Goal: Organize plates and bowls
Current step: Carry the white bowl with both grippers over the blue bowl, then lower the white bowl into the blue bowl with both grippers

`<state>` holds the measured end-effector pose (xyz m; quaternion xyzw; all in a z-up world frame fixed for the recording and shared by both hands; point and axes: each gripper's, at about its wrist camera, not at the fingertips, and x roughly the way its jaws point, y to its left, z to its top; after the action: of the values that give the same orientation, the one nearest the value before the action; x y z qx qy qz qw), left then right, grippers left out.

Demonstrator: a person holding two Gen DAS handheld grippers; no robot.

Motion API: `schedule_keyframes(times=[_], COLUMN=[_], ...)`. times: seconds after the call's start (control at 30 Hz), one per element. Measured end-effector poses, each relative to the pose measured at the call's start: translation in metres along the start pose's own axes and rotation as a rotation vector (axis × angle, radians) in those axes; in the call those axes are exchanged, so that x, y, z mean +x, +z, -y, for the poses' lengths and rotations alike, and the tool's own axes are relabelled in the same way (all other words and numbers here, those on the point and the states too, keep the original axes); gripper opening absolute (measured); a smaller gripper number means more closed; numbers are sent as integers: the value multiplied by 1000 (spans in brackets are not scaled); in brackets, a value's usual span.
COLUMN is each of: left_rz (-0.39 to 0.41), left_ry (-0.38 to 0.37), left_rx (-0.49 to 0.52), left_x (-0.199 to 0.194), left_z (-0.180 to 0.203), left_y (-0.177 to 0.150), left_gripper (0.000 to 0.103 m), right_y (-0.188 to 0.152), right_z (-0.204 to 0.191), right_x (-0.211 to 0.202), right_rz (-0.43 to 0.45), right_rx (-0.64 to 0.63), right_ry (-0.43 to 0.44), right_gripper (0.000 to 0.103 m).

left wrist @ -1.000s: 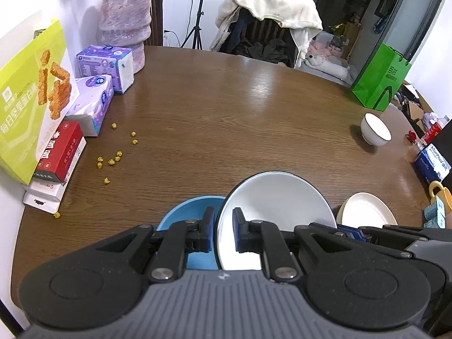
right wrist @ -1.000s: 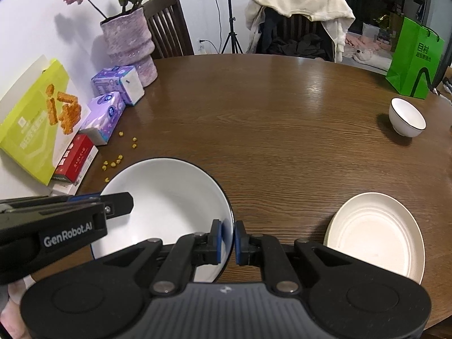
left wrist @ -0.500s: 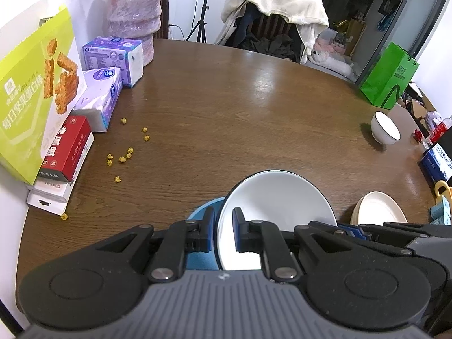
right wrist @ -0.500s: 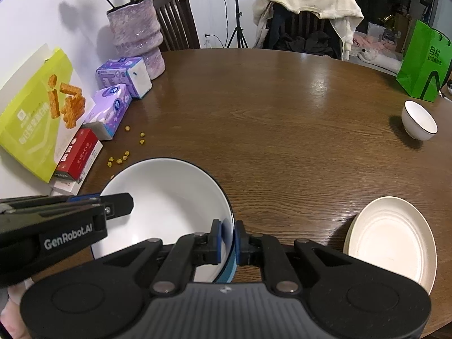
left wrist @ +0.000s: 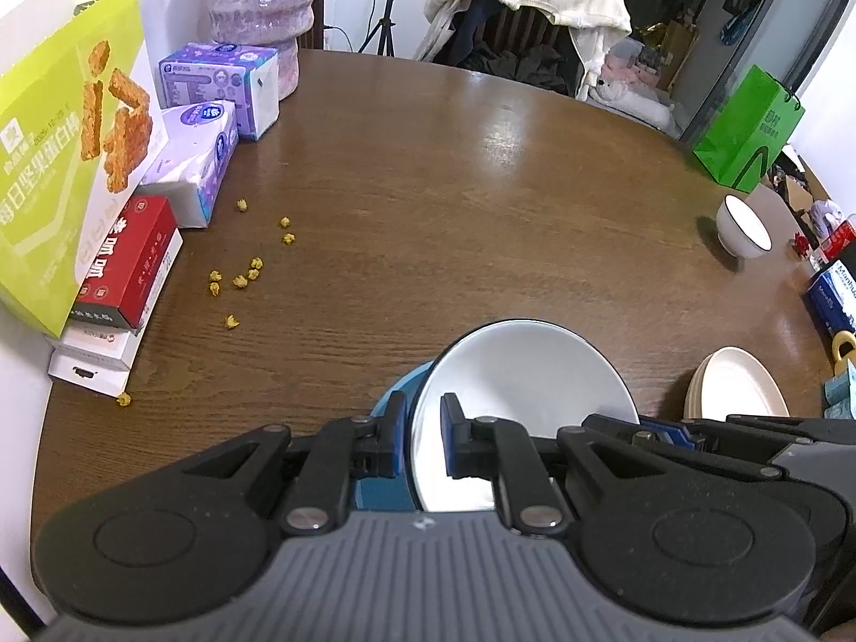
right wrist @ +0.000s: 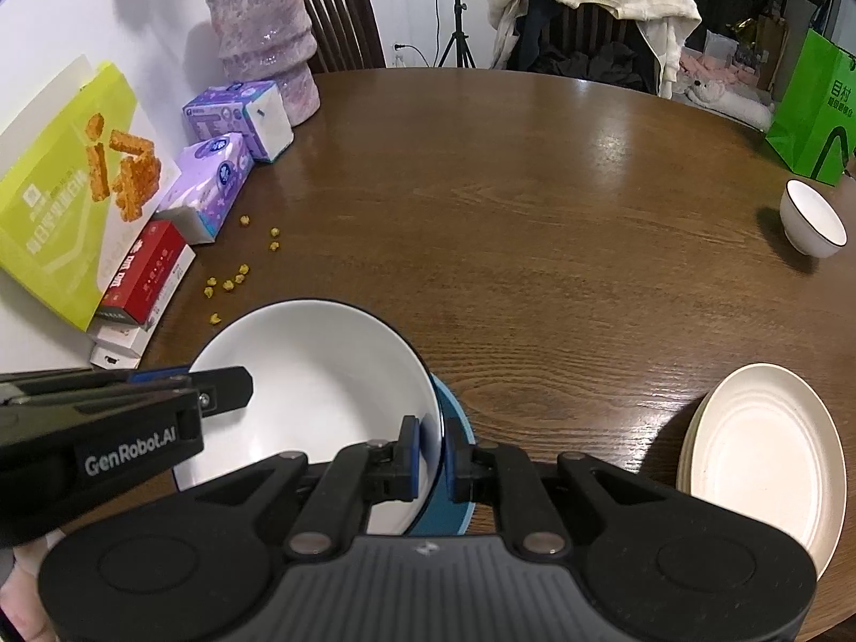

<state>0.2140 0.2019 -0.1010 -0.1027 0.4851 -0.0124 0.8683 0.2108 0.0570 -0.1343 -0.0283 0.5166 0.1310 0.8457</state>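
Both grippers are clamped on one white plate point(right wrist: 315, 374): the left gripper point(left wrist: 421, 441) has its fingers closed on the plate's left rim, the right gripper point(right wrist: 432, 455) pinches the right rim. It sits over a blue plate point(right wrist: 455, 460) on the table point(right wrist: 535, 214). At three o'clock, a cream plate stack point(right wrist: 765, 455), count unclear. At two o'clock, one empty white bowl point(right wrist: 813, 219). Around nine o'clock, yellow crumbs point(right wrist: 235, 278).
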Motion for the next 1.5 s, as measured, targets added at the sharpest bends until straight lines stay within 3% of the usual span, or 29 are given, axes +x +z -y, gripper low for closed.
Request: schedule_keyframes(times=[1.5], left_rz=[-180], left_ry=[-22], left_rx=[58], left_x=[60], left_z=[-11], left_y=[-9], left_gripper=[13], right_y=[-10], right_z=[-3], right_x=[54], right_rz=[-130], right_rx=[-14], right_ry=[-32], right_gripper=[9])
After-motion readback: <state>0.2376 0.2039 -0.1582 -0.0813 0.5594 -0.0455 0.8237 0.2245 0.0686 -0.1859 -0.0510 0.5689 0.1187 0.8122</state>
